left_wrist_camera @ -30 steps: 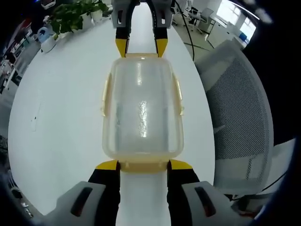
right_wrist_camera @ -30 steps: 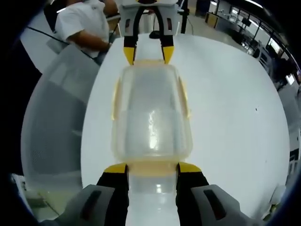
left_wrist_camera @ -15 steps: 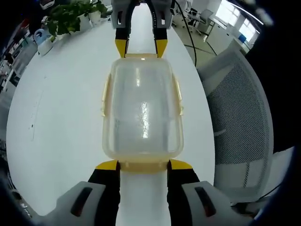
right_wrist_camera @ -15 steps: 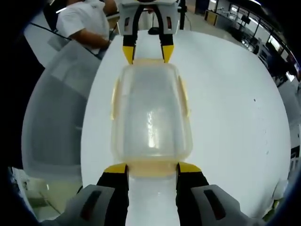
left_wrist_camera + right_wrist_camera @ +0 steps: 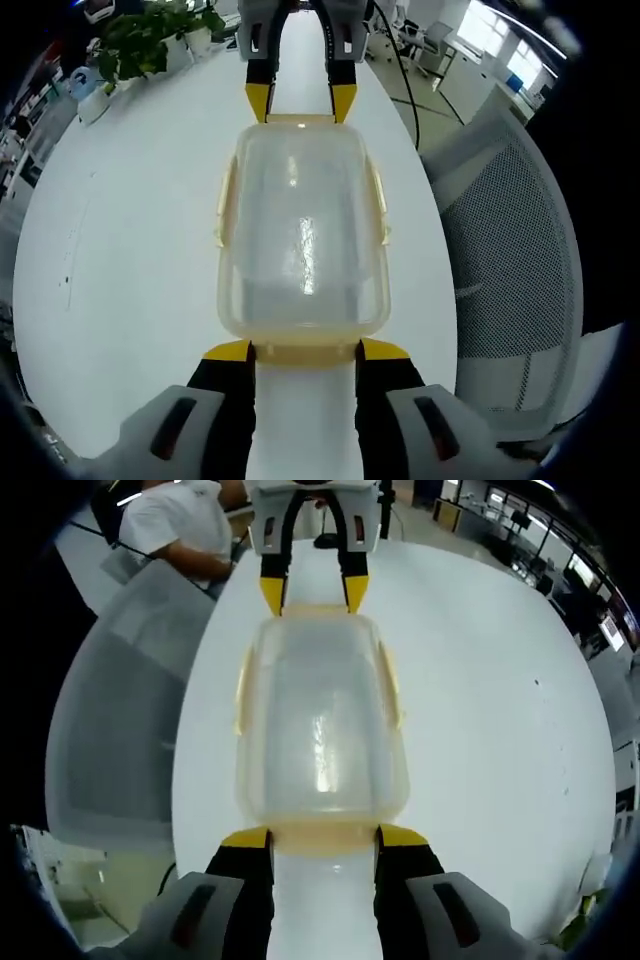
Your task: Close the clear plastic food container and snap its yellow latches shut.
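A clear plastic food container [image 5: 300, 240] with its lid on spans the gap between both grippers over the white table [image 5: 120, 250]. My left gripper [image 5: 305, 350] grips its near short end, yellow tips either side of the yellow end latch. The right gripper [image 5: 300, 100] holds the far end the same way. In the right gripper view the container [image 5: 320, 720] runs from my right gripper [image 5: 323, 837] up to the left gripper [image 5: 313, 590]. Yellow side latches [image 5: 380, 205] [image 5: 243, 690] lie along the long sides; whether they are snapped down I cannot tell.
A grey mesh chair [image 5: 510, 260] stands close to the table's edge, seen again as the chair [image 5: 120, 710]. Potted plants [image 5: 150, 35] sit at the table's far corner. A person in a white shirt [image 5: 175, 530] is behind the left gripper. The table [image 5: 490, 710] is wide and white.
Container and both grippers keep the same pose to each other. The table and room behind them have drifted slightly, so the held container has shifted a little with the hands.
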Demonstrator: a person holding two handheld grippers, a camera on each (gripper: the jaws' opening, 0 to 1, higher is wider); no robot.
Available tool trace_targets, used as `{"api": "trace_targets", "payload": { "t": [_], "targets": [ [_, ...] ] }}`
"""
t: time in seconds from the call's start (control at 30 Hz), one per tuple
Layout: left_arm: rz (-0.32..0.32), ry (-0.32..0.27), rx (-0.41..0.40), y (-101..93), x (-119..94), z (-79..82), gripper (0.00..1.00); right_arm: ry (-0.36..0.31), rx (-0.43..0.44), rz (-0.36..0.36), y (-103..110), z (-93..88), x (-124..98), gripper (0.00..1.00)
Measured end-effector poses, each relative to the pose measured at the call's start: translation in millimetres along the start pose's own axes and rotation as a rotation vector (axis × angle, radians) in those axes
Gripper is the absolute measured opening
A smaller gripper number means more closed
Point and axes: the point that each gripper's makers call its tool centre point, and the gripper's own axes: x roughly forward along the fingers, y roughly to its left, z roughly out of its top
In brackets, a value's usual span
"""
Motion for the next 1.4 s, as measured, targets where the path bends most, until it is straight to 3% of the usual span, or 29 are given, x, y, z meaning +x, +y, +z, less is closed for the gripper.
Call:
{"api": "trace_targets", "payload": {
  "t": [0.43,1.4],
  "targets": [
    [-0.004,-0.007,0.002,-2.6,11,15.5,0.37,0.017,0.002,-0.003,3,-18.7,-3,0.37],
    [-0.009,-0.011,-0.01,-7.3,16,26.7,0.37,0.039,0.0,-0.008,5,-32.4,-4,0.37]
  ]
}}
